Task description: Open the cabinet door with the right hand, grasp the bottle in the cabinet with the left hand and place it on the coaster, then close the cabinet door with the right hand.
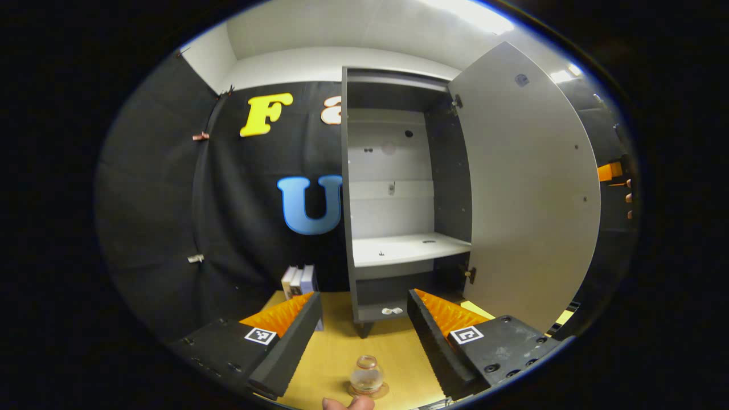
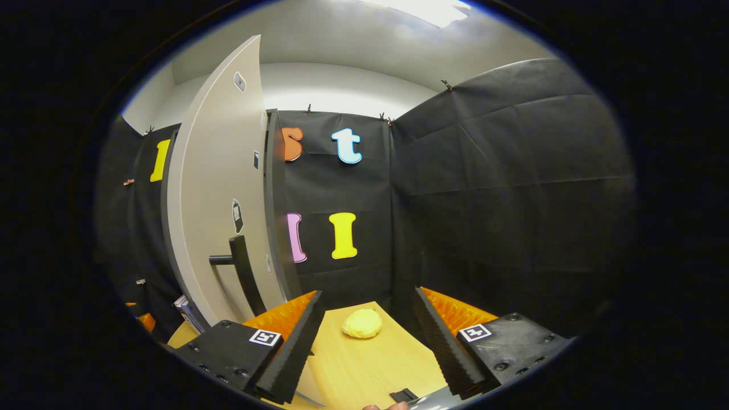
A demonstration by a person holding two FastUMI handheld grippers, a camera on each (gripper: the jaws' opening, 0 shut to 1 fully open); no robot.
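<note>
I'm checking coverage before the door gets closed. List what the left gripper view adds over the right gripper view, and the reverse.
Left gripper view: the cabinet's inner shelf, the books beside the cabinet, and the bottle standing on the coaster, low between the open fingers of the left gripper.
Right gripper view: the door handle and a yellow lump beyond the open fingers of the right gripper.
Shared: the open cabinet door and the wooden table.
</note>
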